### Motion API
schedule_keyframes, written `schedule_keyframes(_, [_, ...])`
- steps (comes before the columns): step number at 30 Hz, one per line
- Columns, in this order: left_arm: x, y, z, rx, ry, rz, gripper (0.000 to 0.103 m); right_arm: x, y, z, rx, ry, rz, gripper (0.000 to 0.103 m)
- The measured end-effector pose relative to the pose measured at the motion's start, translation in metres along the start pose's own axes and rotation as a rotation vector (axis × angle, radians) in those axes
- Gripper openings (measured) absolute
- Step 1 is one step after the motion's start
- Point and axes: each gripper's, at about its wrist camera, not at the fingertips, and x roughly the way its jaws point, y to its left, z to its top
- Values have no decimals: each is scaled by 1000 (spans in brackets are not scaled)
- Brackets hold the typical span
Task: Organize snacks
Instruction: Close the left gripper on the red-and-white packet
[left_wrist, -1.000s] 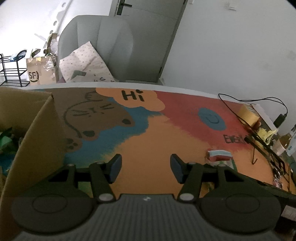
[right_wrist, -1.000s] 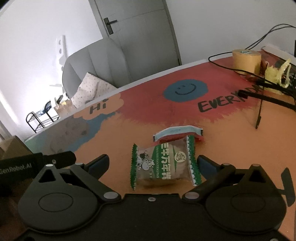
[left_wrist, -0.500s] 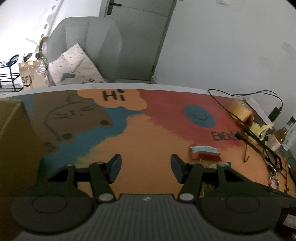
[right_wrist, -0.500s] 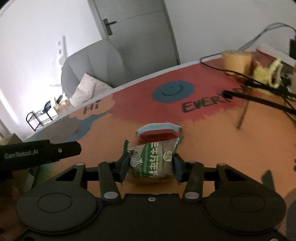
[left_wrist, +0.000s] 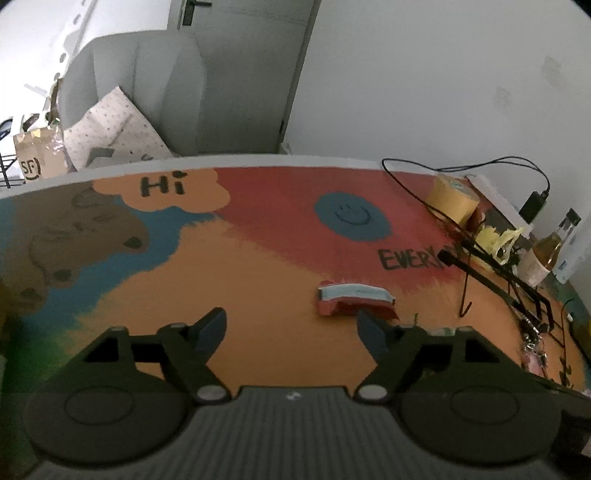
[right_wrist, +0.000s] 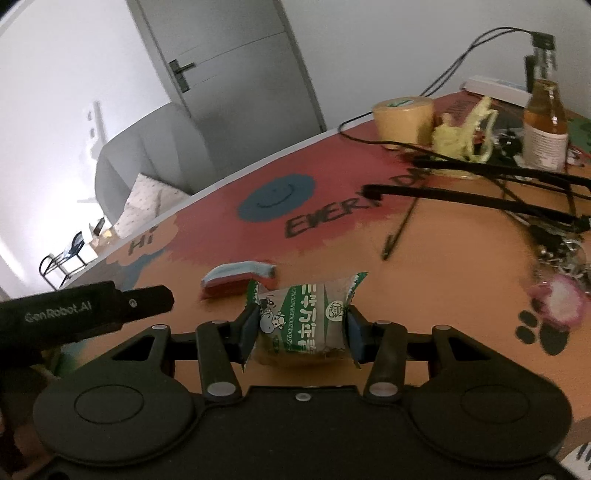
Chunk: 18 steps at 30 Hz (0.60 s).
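Green-wrapped snack (right_wrist: 303, 321) is gripped in the right hand-held gripper (right_wrist: 301, 332) above the desk (right_wrist: 443, 266), while the left hand-held gripper (left_wrist: 291, 328), jaws just widened and empty, is aimed near the red-and-blue packet (left_wrist: 354, 301) yet to be collected.

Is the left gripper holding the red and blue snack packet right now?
No, the left gripper has its jaws apart over bare mat, and the red and blue snack packet lies untouched ahead of it.

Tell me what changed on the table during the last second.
The right gripper closed on the green-and-white wrapped snack cake and holds it. The left gripper, empty, has just been opening wider and swung toward the red-and-blue snack packet, which stayed on the colourful table mat.
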Motion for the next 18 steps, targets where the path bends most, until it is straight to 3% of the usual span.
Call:
schedule_keyframes(9, [27, -25, 6, -20, 8, 22, 89, -3, -22, 5, 12, -25, -35, 47])
schedule_keyframes(18, [51, -55, 3, 29, -8, 40, 91, -5, -39, 9, 23, -38, -45, 47])
